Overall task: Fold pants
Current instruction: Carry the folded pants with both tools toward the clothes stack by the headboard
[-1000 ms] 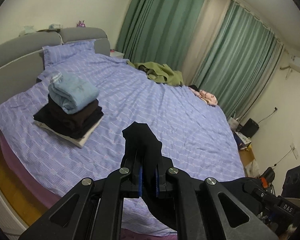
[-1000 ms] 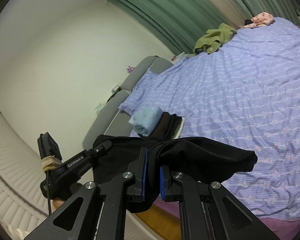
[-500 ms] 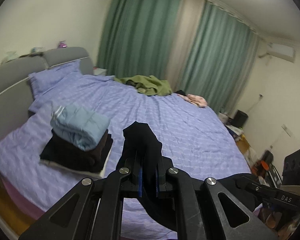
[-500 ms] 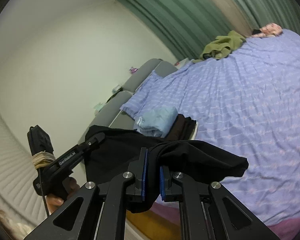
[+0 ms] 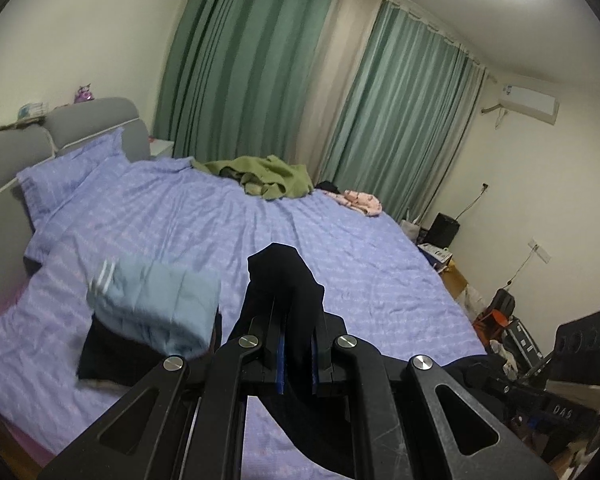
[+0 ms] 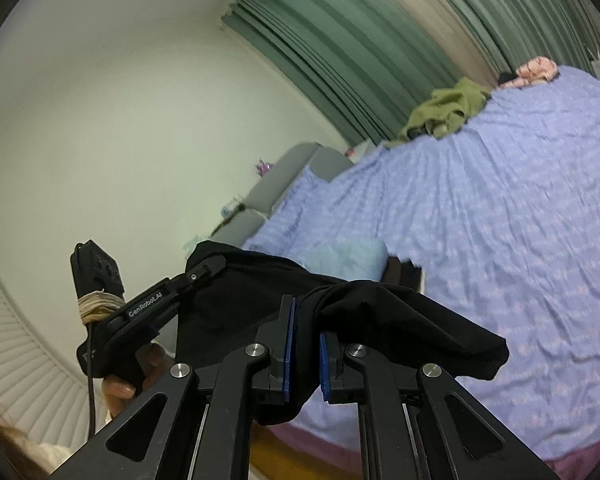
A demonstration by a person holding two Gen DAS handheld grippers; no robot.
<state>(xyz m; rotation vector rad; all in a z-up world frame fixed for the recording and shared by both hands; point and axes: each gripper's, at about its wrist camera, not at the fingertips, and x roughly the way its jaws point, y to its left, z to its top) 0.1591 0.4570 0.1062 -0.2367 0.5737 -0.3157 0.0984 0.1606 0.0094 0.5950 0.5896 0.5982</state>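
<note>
Both grippers clamp the black pants [image 6: 380, 312], held up in the air over the near edge of the bed [image 5: 340, 248]. Left gripper [image 5: 296, 354]: fingers closed on a bunched fold that sticks up past the tips. Right gripper [image 6: 305, 346]: fingers closed on cloth too, rest draped to the right. Folded stack [image 5: 152, 320], blue piece on top, sits on bed near edge w/ headboard [image 5: 96, 120] behind. Green garment [image 5: 264, 176] & pink one [image 5: 360, 202] lie at far edge.
</note>
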